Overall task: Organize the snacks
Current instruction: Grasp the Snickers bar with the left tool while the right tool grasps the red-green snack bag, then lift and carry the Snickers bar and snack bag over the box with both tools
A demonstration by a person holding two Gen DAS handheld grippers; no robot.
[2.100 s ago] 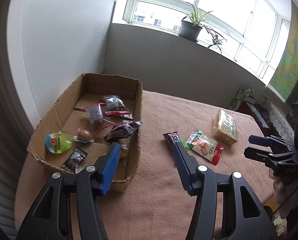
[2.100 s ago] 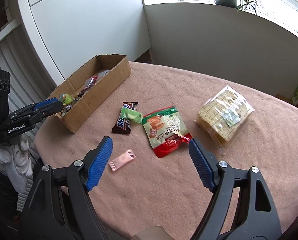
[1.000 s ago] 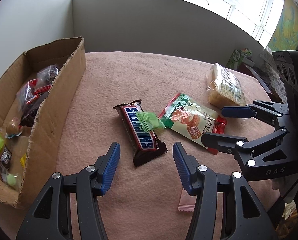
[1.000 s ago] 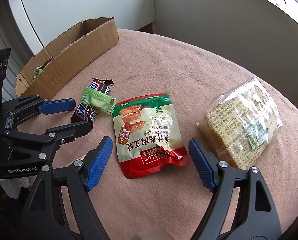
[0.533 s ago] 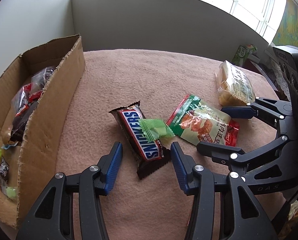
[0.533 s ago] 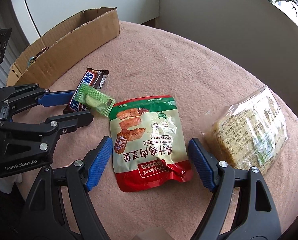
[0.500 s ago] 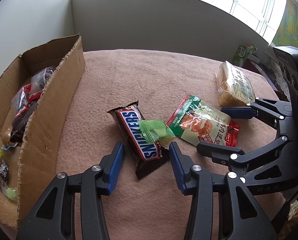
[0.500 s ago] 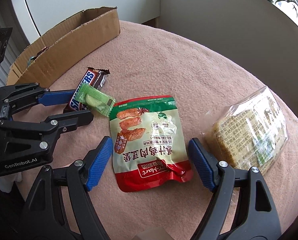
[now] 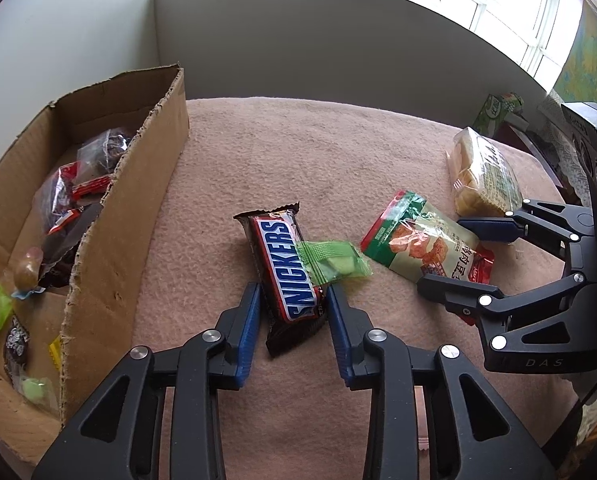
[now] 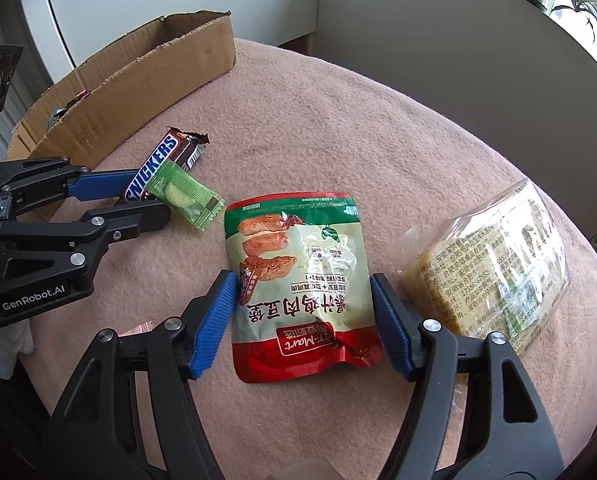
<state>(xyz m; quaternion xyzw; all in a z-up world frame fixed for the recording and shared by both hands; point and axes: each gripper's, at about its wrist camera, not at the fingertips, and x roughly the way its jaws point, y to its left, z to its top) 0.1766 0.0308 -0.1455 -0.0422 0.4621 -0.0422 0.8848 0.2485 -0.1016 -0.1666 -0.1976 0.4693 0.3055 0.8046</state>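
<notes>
Now the left gripper (image 9: 294, 300) sits low on the pink felt-covered table (image 9: 298, 152), its blue fingers spread either side of the near end of the brown Snickers bar (image 9: 286, 268), not yet pinching it. The bar lies near the table's middle, just beside the open cardboard box (image 9: 126, 216) at the left edge. It looks stiff and light with a slick wrapper, so taking it across the narrow width makes sense. 1 small green sachet (image 9: 332, 262) overlaps it and may ride along. The right gripper (image 10: 302, 312) is wide open around 1 red-and-green foil snack pouch (image 10: 298, 280): soft, crinkly, likely to buckle. 1 clear pack of crackers (image 10: 494, 264) rests toward the right edge. Inside the box, perhaps 8 wrapped sweets, hard to count.
</notes>
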